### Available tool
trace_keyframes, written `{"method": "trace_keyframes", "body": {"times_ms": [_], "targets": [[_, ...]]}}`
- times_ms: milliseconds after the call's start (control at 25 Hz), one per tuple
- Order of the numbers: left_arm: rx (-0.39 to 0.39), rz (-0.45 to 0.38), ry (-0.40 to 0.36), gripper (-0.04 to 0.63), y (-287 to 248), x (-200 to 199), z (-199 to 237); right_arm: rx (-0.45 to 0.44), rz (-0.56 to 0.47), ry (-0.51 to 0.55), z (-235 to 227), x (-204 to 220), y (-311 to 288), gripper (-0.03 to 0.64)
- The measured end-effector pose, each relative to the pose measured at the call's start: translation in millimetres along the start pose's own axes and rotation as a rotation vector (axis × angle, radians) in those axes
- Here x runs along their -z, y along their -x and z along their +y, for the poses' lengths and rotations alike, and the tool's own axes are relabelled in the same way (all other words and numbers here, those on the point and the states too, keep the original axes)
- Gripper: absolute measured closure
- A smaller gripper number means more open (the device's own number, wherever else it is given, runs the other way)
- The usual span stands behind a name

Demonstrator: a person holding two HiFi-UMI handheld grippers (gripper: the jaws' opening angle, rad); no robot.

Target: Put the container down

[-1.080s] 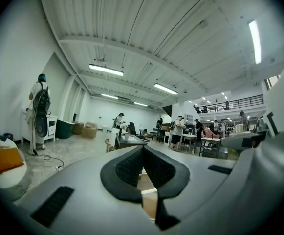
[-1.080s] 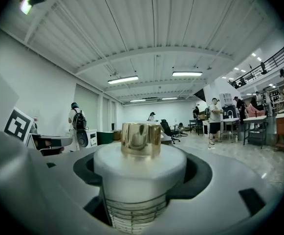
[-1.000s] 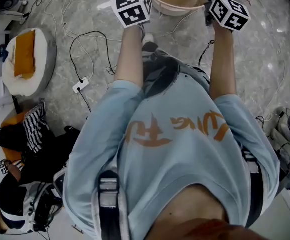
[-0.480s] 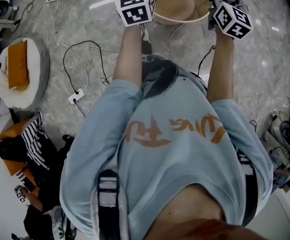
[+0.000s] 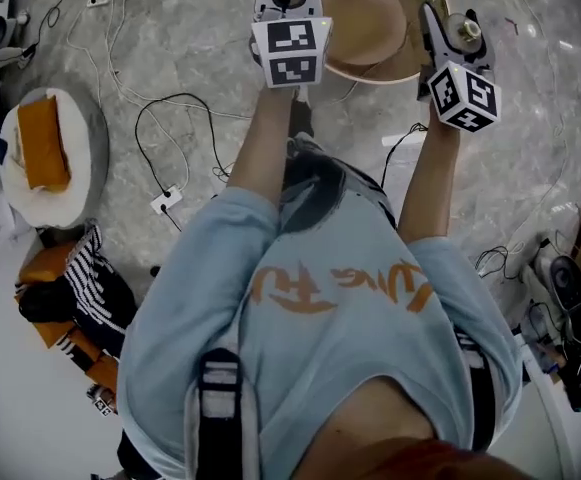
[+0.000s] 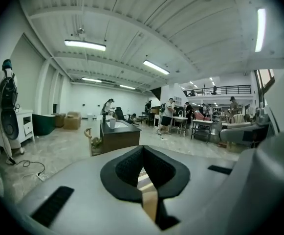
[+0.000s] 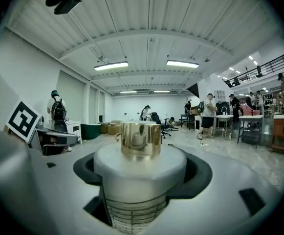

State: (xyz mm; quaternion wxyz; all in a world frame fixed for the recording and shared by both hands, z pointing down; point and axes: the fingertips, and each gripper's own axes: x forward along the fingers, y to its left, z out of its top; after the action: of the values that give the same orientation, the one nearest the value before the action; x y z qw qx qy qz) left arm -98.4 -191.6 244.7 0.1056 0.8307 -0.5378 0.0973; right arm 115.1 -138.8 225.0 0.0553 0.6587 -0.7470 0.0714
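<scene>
Right gripper (image 7: pixel 141 182) clamped on the white gold-capped bottle (image 7: pixel 140 165), upright in mid-air. Left gripper (image 6: pixel 144 173) pads together, empty. I'd lower it straight, base flat on the round tan surface (image 5: pixel 365 23), then release.

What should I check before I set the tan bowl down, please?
1. Left gripper shut on the tan bowl at its rim: ok.
2. Right gripper shut on the white bottle with the gold cap: ok.
3. A raised surface under the bowl to receive it: cannot tell; only the marble floor shows around it.
4. Floor near the feet free of snags: not ok; cables trail across it.
5. Bowl held level: cannot tell from the head view.
</scene>
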Motion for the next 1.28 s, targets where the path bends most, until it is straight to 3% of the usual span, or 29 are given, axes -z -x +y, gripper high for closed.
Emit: {"method": "trace_keyframes", "body": {"times_ms": [240,520,680,920,1080,1280], "targets": [[0.066,0.015,0.048,0.569,-70,2,12,0.026,0.088,-0.034,-9,20,-60,0.256],[0.106,0.095,0.143,0.569,-120,47,1,0.034,0.197,-0.064,-25,58,-80,0.256],[0.148,0.154,0.131,0.569,-133,72,-28,0.055,0.253,-0.102,-44,87,-82,0.256],[0.167,0.183,0.040,0.569,-158,88,-55,-0.046,0.213,-0.146,-46,108,-117,0.256],[0.154,0.167,0.006,0.569,-177,107,-59,-0.083,0.213,-0.132,-58,146,-128,0.256],[0.117,0.215,-0.002,0.569,-186,167,-60,-0.082,0.274,-0.139,-72,214,-120,0.256]]}}
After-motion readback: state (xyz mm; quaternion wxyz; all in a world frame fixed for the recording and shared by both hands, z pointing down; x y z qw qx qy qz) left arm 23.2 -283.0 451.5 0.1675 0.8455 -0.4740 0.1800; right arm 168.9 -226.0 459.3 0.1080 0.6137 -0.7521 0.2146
